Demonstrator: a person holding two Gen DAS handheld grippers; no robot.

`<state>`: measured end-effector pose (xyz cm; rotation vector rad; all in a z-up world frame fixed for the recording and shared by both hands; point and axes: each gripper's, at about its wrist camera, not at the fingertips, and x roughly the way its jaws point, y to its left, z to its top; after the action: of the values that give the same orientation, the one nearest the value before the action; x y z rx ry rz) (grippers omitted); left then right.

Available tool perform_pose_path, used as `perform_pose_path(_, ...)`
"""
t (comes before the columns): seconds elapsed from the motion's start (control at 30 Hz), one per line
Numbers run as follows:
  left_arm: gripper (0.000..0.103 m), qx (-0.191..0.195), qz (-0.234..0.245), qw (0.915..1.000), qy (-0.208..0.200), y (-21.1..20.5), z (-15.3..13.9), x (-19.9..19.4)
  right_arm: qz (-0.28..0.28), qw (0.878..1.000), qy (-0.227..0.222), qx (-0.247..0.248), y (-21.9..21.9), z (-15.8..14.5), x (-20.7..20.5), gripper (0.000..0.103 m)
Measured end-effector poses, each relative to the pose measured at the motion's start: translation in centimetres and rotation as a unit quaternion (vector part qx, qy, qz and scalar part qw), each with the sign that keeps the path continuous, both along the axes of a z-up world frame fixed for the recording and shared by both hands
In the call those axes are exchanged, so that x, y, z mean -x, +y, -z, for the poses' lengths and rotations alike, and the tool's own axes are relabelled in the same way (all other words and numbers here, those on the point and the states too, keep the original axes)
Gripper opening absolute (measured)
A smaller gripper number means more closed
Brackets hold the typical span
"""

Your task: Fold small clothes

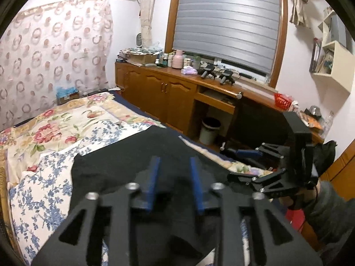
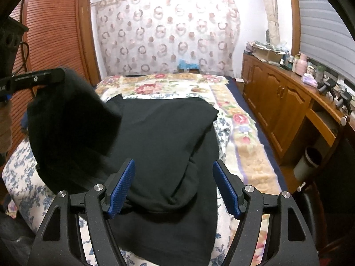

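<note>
A black garment [image 2: 159,133] lies spread across the near half of the bed [image 2: 244,137], on top of a white sheet with blue flowers [image 1: 44,181]. Beyond it a cream blanket with red and pink flowers [image 2: 159,86] covers the far half of the bed.

The left corner of the black garment is lifted off the bed and hangs in a dark fold beside my left gripper [image 2: 47,75], which enters the right-hand view from the left edge. In that view I cannot tell whether the cloth is pinched or only draped there. From my left gripper's own camera, its two blue pads [image 1: 153,184] stand a little apart, and the black cloth lies behind and below them; the picture is blurred, so I cannot say for sure whether any cloth sits between them.

My right gripper [image 2: 174,186] hovers above the near edge of the garment with its blue pads spread wide and nothing between them. A bunched ridge of black cloth lies just under the gap.

To the right of the bed runs a wooden cabinet [image 2: 277,102] with bottles and boxes on top, under a window with a grey blind [image 1: 226,22]. A pale bin [image 1: 209,130] stands on the floor by the cabinet. A curtain with ring patterns [image 2: 168,33] hangs behind the bed.
</note>
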<state>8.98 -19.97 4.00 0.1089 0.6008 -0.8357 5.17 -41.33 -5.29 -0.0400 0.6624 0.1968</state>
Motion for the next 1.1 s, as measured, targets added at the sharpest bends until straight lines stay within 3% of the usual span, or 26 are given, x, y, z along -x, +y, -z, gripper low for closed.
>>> perform_pose_path(0.3, 0.056, -0.014, -0.051, 0.9984, 0.021, 4.2, 3.0, -0.7, -0.034, 0.999, 0.015, 0.000, 2.8, 0.9, -1.5, 0.074)
perform_pose_path(0.63, 0.056, -0.041, -0.135, 0.9897, 0.027, 9.3, 6.7, 0.0, -0.102, 0.994, 0.046, 0.014, 8.5, 3.3, -2.8, 0.072)
perform_pose_path(0.83, 0.056, -0.041, -0.152, 0.9871, 0.028, 11.1, 7.5, 0.4, -0.130, 0.988, 0.073, 0.025, 10.3, 4.9, -3.7, 0.058)
perform_pose_path(1.1, 0.056, -0.038, -0.163, 0.9853, 0.033, 12.0, 8.0, 0.5, -0.141, 0.986, 0.082, 0.037, 10.8, 5.3, -3.7, 0.055)
